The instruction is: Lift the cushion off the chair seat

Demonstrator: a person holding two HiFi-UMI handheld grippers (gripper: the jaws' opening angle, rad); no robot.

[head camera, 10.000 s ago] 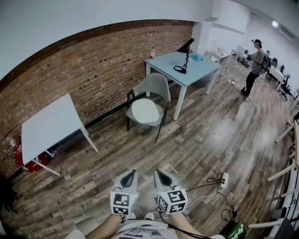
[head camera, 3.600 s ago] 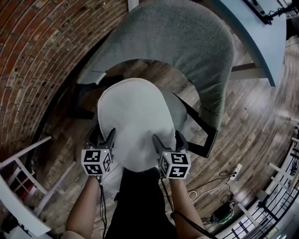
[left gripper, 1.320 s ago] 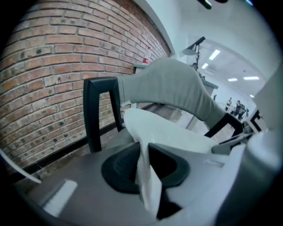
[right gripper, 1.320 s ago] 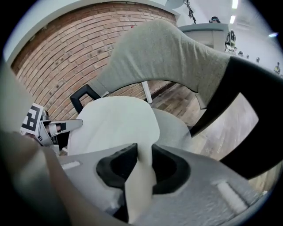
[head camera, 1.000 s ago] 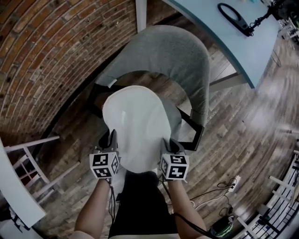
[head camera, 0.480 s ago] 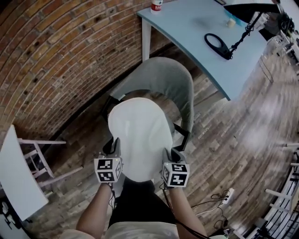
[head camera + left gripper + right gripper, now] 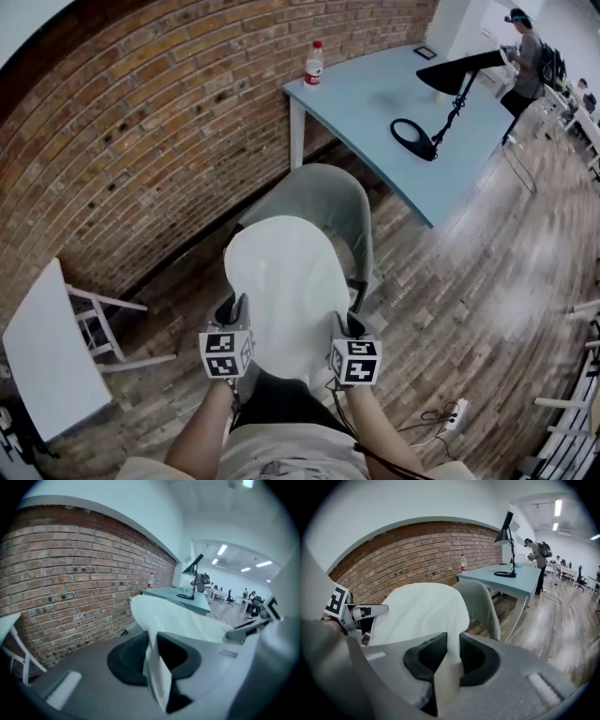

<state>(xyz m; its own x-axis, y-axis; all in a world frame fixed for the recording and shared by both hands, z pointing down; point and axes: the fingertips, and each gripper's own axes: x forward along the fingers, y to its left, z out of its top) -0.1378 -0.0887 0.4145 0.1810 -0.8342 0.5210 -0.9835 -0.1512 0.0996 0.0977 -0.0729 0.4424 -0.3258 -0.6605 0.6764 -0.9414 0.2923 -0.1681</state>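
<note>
The left hand-held gripper (image 7: 234,319) and right hand-held gripper (image 7: 343,325) are pinching the near edge of the white cushion (image 7: 281,277). Its long axis is pointing away toward the grey chair (image 7: 323,202).

The cushion (image 7: 281,281) is plain off-white, and the chair (image 7: 328,202) is grey. The left tool (image 7: 238,307) and the right tool (image 7: 340,323) are grey, each with a cube of black-and-white square markers. The wall (image 7: 141,122) is red-brown brick, the tabletop (image 7: 375,89) pale blue, and the floor (image 7: 469,272) grey-brown wood planks.

Cushion (image 7: 281,291) above chair (image 7: 328,202); table (image 7: 370,94) behind chair; bottle (image 7: 314,64) on table.
</note>
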